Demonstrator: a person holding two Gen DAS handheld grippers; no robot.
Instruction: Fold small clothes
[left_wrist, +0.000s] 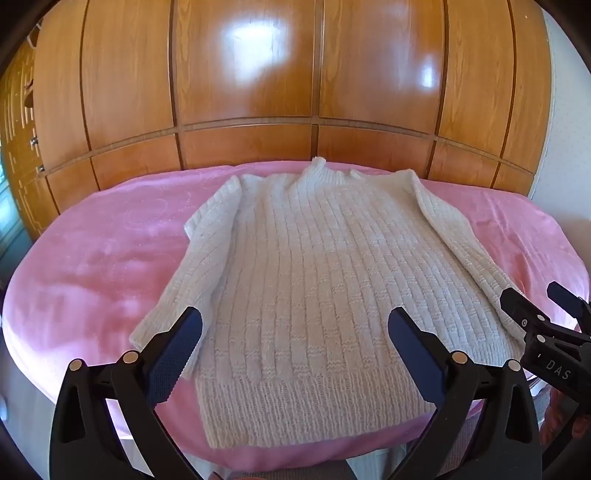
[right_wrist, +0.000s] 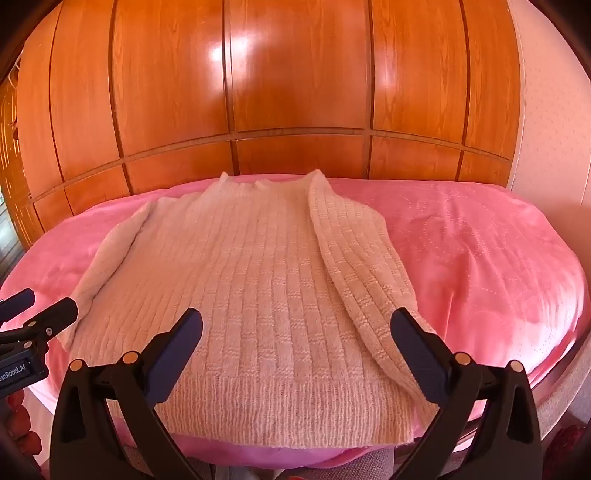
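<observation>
— Behind: glossy wooden wardrobe (left_wrist: 243, 74), then pink blanket (left_wrist: 92, 266) across the bed.
— Flat on it: white knit sweater (left_wrist: 314, 280), collar far, hem near, sleeves laid alongside.
— Left gripper (left_wrist: 295, 332)?
— Spread wide, empty, above the hem.
— Right gripper (right_wrist: 295, 332)?
— Likewise wide, holding nothing, over the near sleeve.

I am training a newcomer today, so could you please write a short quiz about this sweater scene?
1. True or false: the left gripper is shut on the sweater.
2. What colour is the blanket under the sweater?
3. Which lies nearest the grippers? A collar, B hem, C cupboard.

Key: 1 false, both it and the right gripper are open and hold nothing; 2 pink; 3 B.
</observation>
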